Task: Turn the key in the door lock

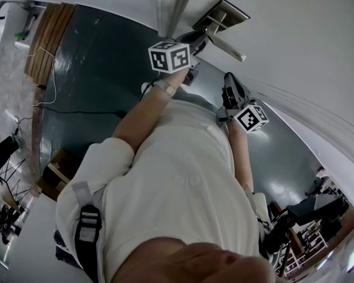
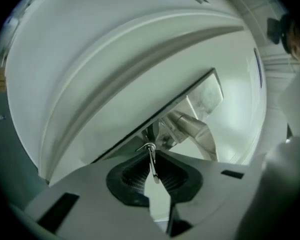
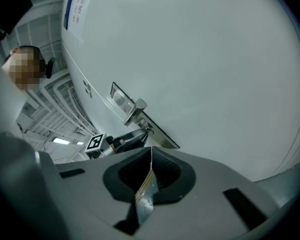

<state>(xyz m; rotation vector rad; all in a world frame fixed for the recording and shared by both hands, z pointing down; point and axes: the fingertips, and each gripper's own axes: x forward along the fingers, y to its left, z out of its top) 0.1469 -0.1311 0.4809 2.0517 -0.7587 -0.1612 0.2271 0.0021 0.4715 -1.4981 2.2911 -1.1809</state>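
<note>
My left gripper (image 2: 151,156) is shut on a thin metal key (image 2: 152,167), seen edge-on between the black pads. A small wire ring (image 2: 147,147) sits at the key's far end, against the lock plate (image 2: 206,95) just under the lever handle (image 2: 191,127). The keyhole itself is hidden. In the head view the left gripper (image 1: 196,41) reaches the door's lock plate (image 1: 223,12) and handle (image 1: 228,47). My right gripper (image 3: 150,151) is shut with nothing in it, a little back from the door, and its view shows the handle (image 3: 135,109) and the left gripper (image 3: 126,140).
The white door (image 3: 200,59) fills both gripper views. The door frame (image 1: 171,5) runs up beside the lock. The person's torso (image 1: 177,181) and both forearms fill the middle of the head view. Dark floor (image 1: 88,87) lies at left, with a cable (image 1: 76,111) and furniture.
</note>
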